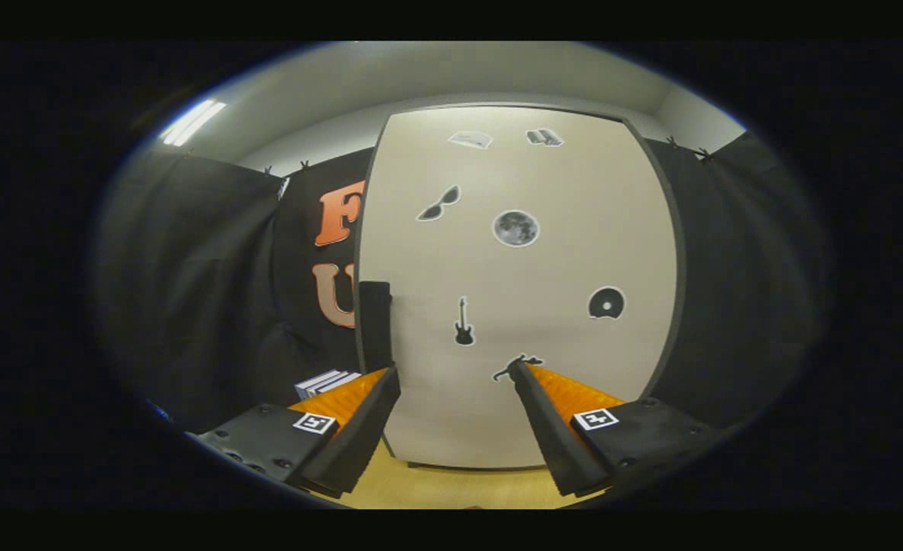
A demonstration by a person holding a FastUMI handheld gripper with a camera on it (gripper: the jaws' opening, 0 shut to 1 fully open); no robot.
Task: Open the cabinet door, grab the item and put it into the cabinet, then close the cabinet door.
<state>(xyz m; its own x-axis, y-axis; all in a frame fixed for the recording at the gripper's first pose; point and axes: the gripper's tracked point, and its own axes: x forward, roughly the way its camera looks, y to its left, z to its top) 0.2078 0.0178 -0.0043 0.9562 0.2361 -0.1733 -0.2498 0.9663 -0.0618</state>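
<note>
**Closed door dead ahead, handle off the left finger**

The cabinet door [520,291] stands shut, a pale upright panel dotted with small stickers, filling the space straight beyond the fingers. Its dark handle [375,325] is a vertical bar on the door's left edge, its long axis running up and down, and it sits just above and beyond the tip of the left finger. The gripper [455,379] has its fingers spread wide with nothing between them but the bare door face; the right finger tip lies over a sticker low on the door.

Out past the handle, beyond the left finger, a small stack of what look like books [325,381] rests low down; whether that is the item to stow I cannot tell. The yellowish floor [451,486] runs under the fingers to the cabinet's foot.

A shut door fits two stages: item waiting outside, or already inside behind the closed door. Any pull would turn on the handle lying leftward of the gap.
</note>
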